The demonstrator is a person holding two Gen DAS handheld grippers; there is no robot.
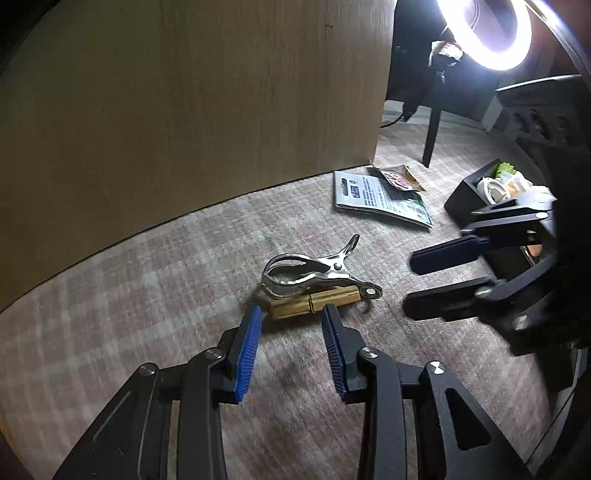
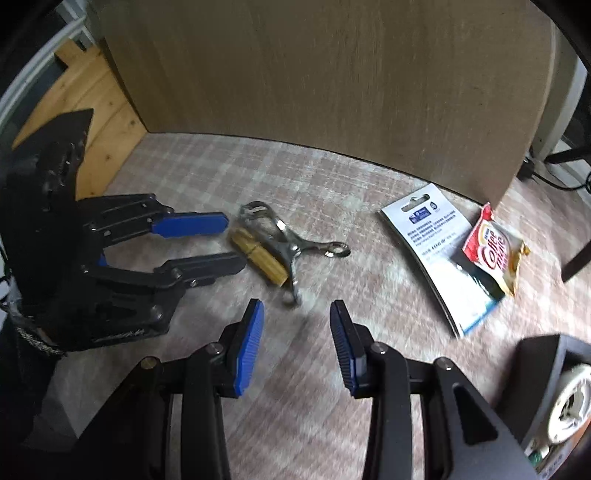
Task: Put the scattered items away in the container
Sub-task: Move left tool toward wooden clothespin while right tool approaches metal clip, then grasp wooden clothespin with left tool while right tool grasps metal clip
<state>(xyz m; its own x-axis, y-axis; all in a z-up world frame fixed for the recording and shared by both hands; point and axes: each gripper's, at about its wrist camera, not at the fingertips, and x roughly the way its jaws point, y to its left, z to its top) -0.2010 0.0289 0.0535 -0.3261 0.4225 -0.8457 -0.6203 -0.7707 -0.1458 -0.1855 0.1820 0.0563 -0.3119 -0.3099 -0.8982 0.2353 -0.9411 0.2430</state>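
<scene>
A metal spring clamp (image 1: 317, 275) lies on the checked carpet against a small yellow wooden block (image 1: 314, 302). My left gripper (image 1: 291, 314) is open, its fingertips just short of the block. In the right wrist view the clamp (image 2: 291, 240) and block (image 2: 258, 256) lie ahead, with the left gripper (image 2: 232, 245) beside them. My right gripper (image 2: 297, 310) is open and empty, apart from the clamp; it shows in the left wrist view (image 1: 412, 280) too. A black container (image 1: 469, 195) holding several items stands at the right.
A printed card (image 2: 439, 258) and a Coffee-mate sachet (image 2: 495, 251) lie on the carpet at the right. A wooden panel (image 1: 184, 110) stands close behind. A ring light (image 1: 487, 33) on a stand and a black chair leg (image 1: 432, 129) are beyond.
</scene>
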